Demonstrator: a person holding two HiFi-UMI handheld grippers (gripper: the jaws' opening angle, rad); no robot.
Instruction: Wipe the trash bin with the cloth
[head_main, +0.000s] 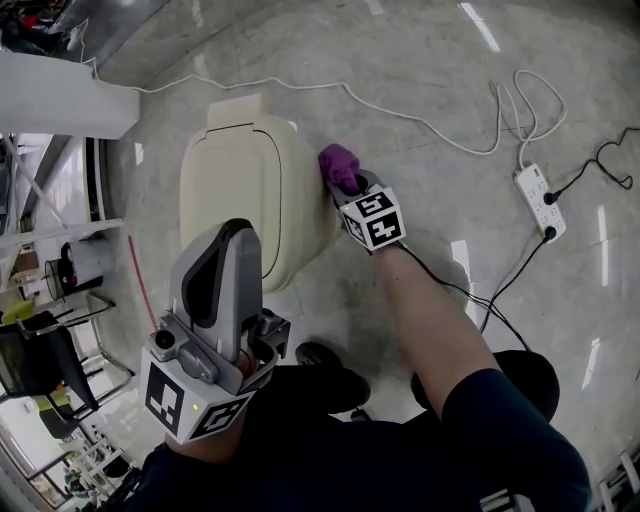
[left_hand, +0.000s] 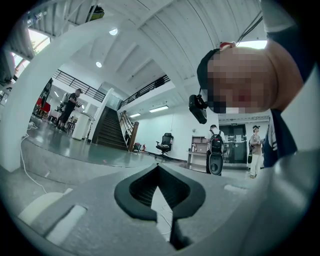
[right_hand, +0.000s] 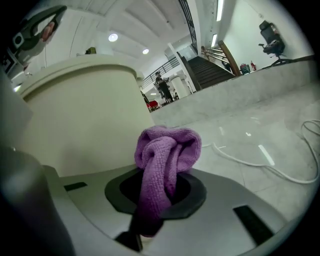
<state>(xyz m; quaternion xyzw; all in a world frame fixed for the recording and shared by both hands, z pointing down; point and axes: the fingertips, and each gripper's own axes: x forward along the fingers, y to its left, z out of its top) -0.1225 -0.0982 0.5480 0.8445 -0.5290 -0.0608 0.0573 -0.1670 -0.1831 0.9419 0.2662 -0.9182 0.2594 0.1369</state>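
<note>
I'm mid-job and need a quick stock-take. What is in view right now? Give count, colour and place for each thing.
trash bin: one, cream, on the floor, lid down
cloth: one, purple, bunched at the bin's right side
power strip: one, white, on the floor at right, black plugs in it
white cable: one, looping across the floor beyond the bin
black cables: several, running to the power strip
bystanders: three, far off in the hall, seen in the left gripper view
left tongs: grey, shut with nothing held, raised and pointing away from the bin
right tongs: grey, shut on the cloth, low beside the bin
right arm: one, bare forearm, reaching down to the bin
</note>
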